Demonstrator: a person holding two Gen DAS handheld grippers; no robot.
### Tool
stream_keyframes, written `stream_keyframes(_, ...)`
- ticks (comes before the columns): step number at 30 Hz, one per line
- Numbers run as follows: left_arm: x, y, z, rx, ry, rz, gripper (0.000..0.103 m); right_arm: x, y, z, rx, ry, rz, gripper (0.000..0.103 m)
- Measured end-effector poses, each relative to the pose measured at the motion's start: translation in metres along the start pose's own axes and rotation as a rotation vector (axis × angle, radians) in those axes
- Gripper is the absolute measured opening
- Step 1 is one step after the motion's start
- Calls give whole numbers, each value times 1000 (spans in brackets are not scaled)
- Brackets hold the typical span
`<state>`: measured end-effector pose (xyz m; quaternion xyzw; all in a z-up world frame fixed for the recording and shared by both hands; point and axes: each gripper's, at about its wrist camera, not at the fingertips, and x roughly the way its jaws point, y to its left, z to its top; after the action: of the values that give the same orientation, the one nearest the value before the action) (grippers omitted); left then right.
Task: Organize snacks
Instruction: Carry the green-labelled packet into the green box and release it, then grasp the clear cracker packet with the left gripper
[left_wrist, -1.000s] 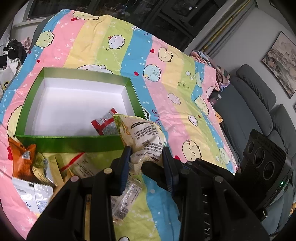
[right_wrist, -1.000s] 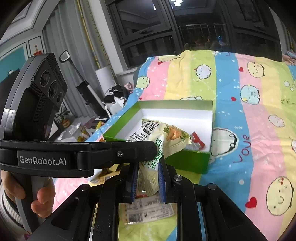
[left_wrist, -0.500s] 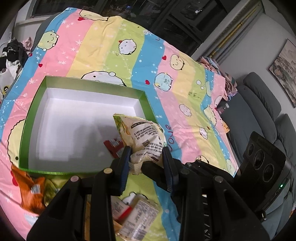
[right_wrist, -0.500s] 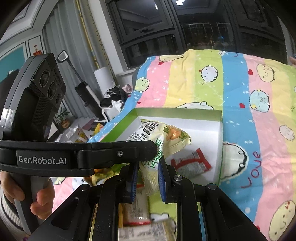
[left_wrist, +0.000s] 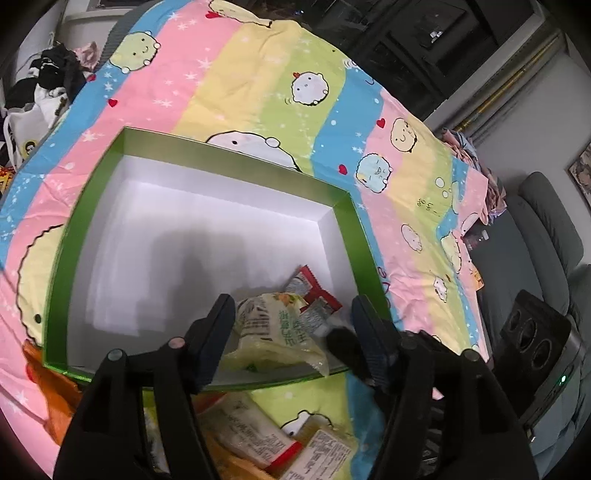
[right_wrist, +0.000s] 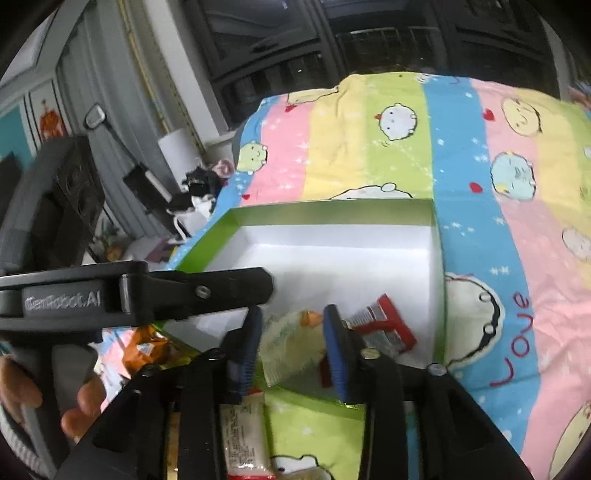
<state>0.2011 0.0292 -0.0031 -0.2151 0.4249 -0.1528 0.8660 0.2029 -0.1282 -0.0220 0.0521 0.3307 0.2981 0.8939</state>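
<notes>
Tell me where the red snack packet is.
The red snack packet lies inside the green box, in its near right corner, beside the pale yellow bag.

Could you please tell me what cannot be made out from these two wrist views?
- Print on the yellow-green snack bag: blurred in both views.
- Small red-and-white packet: partly behind that bag; label too small.
- Loose snack packets outside the green box: mostly covered by the left claw and, in the right view, by the opening right claw; cut by the bottom edge.

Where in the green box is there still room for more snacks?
The green box is bare white along its far and left walls. Its near right corner is crowded with the yellow snack bag and red packet.
</notes>
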Motion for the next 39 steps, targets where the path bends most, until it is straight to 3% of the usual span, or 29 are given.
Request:
stream_keyframes(2, -7, 3, -2, 0, -11, 15, 75, -12, -4, -4, 8, -20, 6, 48)
stream_keyframes(4, -16, 5, -6, -2, -21, 16, 76, -23, -6, -8, 12, -31, -1, 52)
stream_keyframes(12, -49, 5, -41, -10, -36, 34, 78, -47, -18, -43, 84, 36, 35, 53)
stream_keyframes(20, -64, -4, -82, -13, 9, 87, 81, -67, -22, -77, 152, 79, 29, 53)
stream_keyframes(34, -74, -17, -140, -18, 92, 64, 82, -105, -11, -105, 165, 97, -8, 53)
stream_keyframes(39, -73, -22, -152, -30, 119, 20, 82, -112, -7, -111, 162, 103, -15, 53)
